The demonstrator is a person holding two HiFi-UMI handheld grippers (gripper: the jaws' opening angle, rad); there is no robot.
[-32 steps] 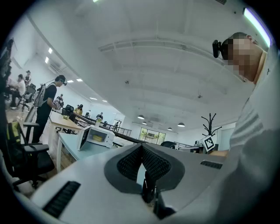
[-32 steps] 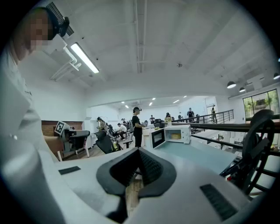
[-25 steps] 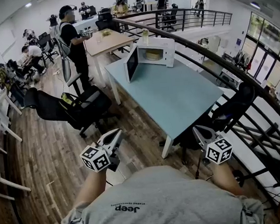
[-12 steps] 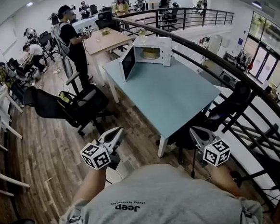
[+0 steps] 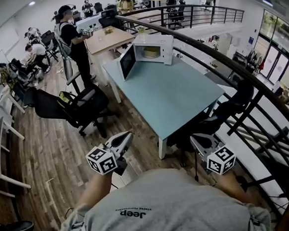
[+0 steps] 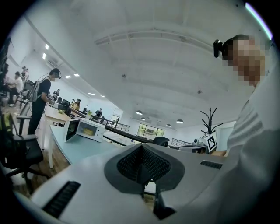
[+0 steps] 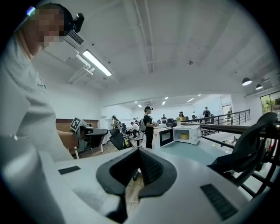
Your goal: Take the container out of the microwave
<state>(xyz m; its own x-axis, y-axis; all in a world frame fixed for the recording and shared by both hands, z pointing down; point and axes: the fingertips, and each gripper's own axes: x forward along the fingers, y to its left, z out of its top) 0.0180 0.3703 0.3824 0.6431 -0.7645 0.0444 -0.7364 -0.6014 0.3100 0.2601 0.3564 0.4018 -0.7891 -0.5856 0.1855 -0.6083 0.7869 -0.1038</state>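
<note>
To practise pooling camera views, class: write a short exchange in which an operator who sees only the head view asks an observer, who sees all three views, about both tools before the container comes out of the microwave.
Operator: From up here I can't judge the left tool. Is it open?
Observer: No. The left tool has its jaws together, with nothing between them.
Operator: And the right one?
Observer: The right tool is shut as well, and empty.
</note>
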